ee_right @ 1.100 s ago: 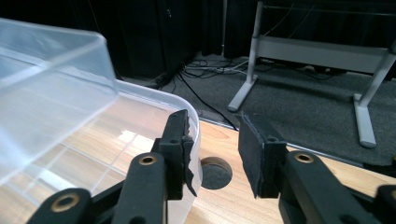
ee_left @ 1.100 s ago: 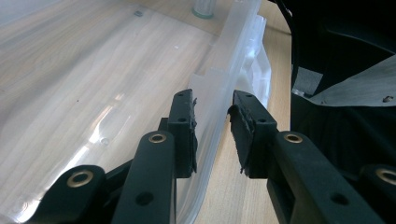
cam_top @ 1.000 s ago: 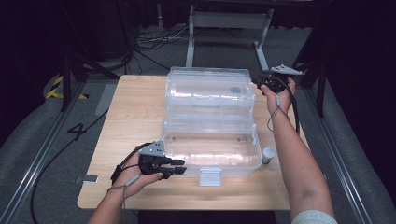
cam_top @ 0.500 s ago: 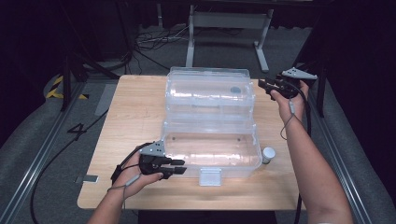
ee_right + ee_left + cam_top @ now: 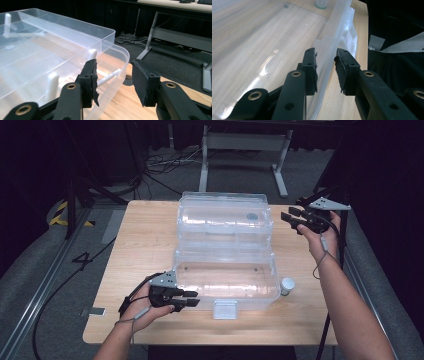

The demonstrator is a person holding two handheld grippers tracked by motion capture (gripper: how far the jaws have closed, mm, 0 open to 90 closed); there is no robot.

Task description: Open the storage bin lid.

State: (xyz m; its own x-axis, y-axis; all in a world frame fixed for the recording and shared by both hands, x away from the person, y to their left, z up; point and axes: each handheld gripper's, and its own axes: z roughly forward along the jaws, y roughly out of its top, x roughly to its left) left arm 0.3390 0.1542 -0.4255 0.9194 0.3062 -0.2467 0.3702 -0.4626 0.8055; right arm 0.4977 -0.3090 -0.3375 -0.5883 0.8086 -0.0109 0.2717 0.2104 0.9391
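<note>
The large clear plastic storage box (image 5: 227, 280) lies opened out flat in the middle of the pale wooden table (image 5: 140, 240), its hinged lid (image 5: 225, 217) folded back toward the far edge and its base nearest the person. The left gripper (image 5: 192, 299) sits at the base's near-left corner with its jaws partly closed astride the thin clear rim (image 5: 325, 65); from the left gripper view I cannot tell whether the pads actually press on the rim or only bracket it. The right gripper (image 5: 290, 217) hangs in the air just off the lid's right end, its jaws have just been opening, and nothing is between them. The risk, as I judge it, is that if the left gripper is only loosely seated on that slick, flexible rim, any tug will let the wall slip out or bow. If the right gripper comes back in too fast at the lid's rounded corner (image 5: 120, 57), it could shove the light box across the smooth table and against the small white-capped jar (image 5: 287, 285) standing just beside the base's right end, tipping it. The small clear latch tab (image 5: 224, 309) at the front edge could also catch. The table is bare light wood grain. Around it the room is dark, with grey floor, loose black cables (image 5: 160, 162) and a grey metal table frame (image 5: 245, 142) behind, and yellow-black hazard tape (image 5: 62, 212) at the left.
</note>
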